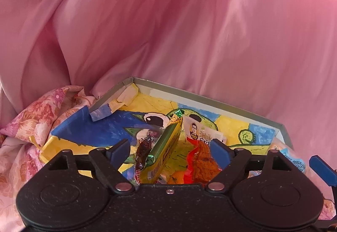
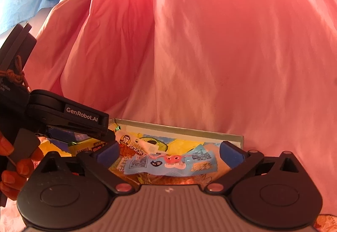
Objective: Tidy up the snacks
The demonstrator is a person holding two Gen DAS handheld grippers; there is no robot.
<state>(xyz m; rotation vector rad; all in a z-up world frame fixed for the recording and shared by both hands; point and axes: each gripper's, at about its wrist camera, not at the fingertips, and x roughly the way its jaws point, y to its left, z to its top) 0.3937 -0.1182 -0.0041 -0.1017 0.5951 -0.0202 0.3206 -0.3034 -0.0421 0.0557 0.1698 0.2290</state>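
Drop-off step — both grippers released over the painted box [image 1: 210,93]. Left gripper [image 1: 168,150] fingers spread, green-yellow bar [image 1: 166,147] loose between them; right gripper [image 2: 168,154] wide above blue packet [image 2: 168,163] lying in the box. Next, I judge: back out, fetch more snacks.

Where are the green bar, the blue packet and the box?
Green bar [image 1: 163,145]: left wrist view, middle of its wrapper.
Blue packet [image 2: 168,163]: right wrist view, the pink cartoon at its centre.
Box [image 1: 210,96]: left wrist view, its far grey wall.
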